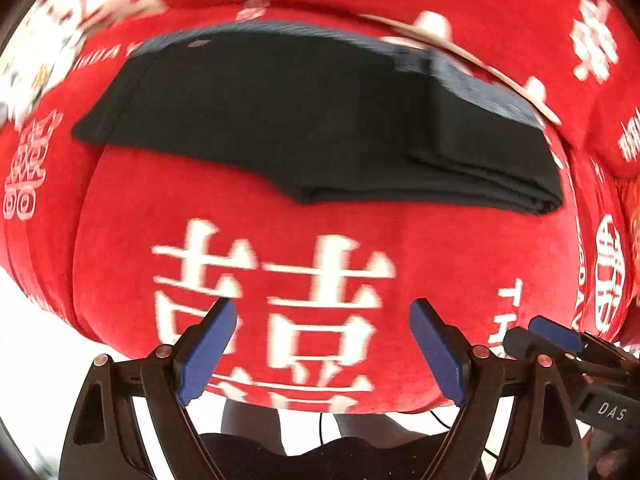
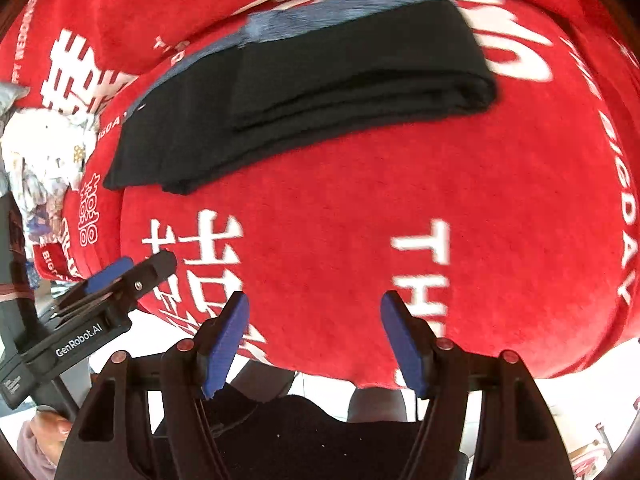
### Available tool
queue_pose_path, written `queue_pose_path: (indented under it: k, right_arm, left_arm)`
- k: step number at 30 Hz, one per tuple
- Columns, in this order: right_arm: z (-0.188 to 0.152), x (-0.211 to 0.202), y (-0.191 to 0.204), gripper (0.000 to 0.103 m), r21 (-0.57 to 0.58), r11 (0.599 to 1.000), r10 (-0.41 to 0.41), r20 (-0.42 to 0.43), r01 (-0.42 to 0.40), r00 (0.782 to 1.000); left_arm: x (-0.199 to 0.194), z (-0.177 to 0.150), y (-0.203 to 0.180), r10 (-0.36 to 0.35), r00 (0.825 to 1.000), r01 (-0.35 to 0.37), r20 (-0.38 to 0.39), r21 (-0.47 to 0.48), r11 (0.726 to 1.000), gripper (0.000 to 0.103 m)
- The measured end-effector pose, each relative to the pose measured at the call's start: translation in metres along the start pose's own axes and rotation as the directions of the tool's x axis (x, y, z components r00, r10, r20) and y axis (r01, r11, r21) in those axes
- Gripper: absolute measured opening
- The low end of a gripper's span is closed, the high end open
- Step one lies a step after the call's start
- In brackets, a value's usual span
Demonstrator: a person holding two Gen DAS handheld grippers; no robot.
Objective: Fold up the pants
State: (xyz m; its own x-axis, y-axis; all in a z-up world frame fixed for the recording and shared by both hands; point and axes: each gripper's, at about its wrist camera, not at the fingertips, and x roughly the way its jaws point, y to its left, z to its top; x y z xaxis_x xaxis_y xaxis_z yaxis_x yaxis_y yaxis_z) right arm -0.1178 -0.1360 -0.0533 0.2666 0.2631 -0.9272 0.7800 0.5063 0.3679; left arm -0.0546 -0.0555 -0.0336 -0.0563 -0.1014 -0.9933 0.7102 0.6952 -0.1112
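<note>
Black pants (image 1: 304,120) sit folded into a layered stack on the red blanket (image 1: 320,240) with white characters; that stack is the landmark for everything below. Left of the stack: one thin layer sticks out past the thicker bundle, and beyond it is a pale printed cloth (image 1: 36,60) at the blanket's edge, not part of the job. Stack itself: grey-blue waistband (image 1: 472,76) runs along the far edge, folded edges face the near side, thick rolled end on its right. Near side of the stack, well apart from it: left gripper (image 1: 322,344) hovers over the big white character, jaws spread, nothing between the pads. Right of that, right gripper (image 2: 314,336) likewise released and empty, also on the near side, over bare blanket. Judgement: fold looks essentially done; what remains is tidy-up or a last fold. To do that well: approach low from the near side, pinch the protruding left layer through all plies at once rather than the top one only, and carry it over toward the thick right end so edges line up with the waistband. Use the other gripper to pin the bundle so it doesn't slide on the plush blanket. Frames are motion-blurred, so exact ply count can't be told.
</note>
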Motion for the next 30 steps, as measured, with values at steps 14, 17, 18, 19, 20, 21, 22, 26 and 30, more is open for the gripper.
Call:
queue_pose_path:
  k: [14,17,18,19,20,21,22,26,30]
  right_arm:
    - [0.087,0.075,0.192,0.072,-0.194,0.981,-0.029,-0.024,0.024,0.999]
    - [0.094,0.089,0.217,0.072,-0.215,0.976,-0.038,-0.043,0.028,0.998]
    - [0.095,0.092,0.222,0.072,-0.215,0.976,-0.04,-0.051,0.028,0.998]
    - [0.095,0.095,0.225,0.072,-0.212,0.977,-0.043,-0.059,0.03,0.997]
    - [0.095,0.099,0.228,0.072,-0.207,0.978,-0.047,-0.069,0.032,0.996]
    - [0.094,0.102,0.229,0.072,-0.203,0.979,-0.052,-0.079,0.035,0.996]
    - [0.094,0.105,0.23,0.072,-0.2,0.979,-0.058,-0.087,0.04,0.994]
    - [0.099,0.111,0.232,0.072,-0.204,0.976,-0.095,-0.099,0.073,0.991]
    - [0.11,0.114,0.236,0.072,-0.207,0.974,-0.115,-0.098,0.093,0.988]
  left_arm:
    - [0.007,0.101,0.214,-0.111,0.992,0.125,0.067,-0.275,0.953,0.089]
    - [0.02,0.112,0.24,-0.17,0.984,0.18,0.058,-0.328,0.928,0.089]
    - [0.028,0.114,0.249,-0.199,0.979,0.205,0.053,-0.349,0.914,0.089]
    - [0.033,0.116,0.254,-0.219,0.974,0.223,0.052,-0.362,0.905,0.089]
    - [0.035,0.117,0.257,-0.233,0.971,0.236,0.054,-0.367,0.9,0.089]
    - [0.04,0.12,0.262,-0.258,0.964,0.262,0.062,-0.377,0.888,0.089]
    - [0.042,0.121,0.263,-0.273,0.96,0.278,0.069,-0.38,0.882,0.089]
    - [0.055,0.132,0.272,-0.306,0.949,0.312,0.08,-0.395,0.864,0.089]
    - [0.065,0.139,0.277,-0.314,0.946,0.317,0.074,-0.404,0.858,0.089]
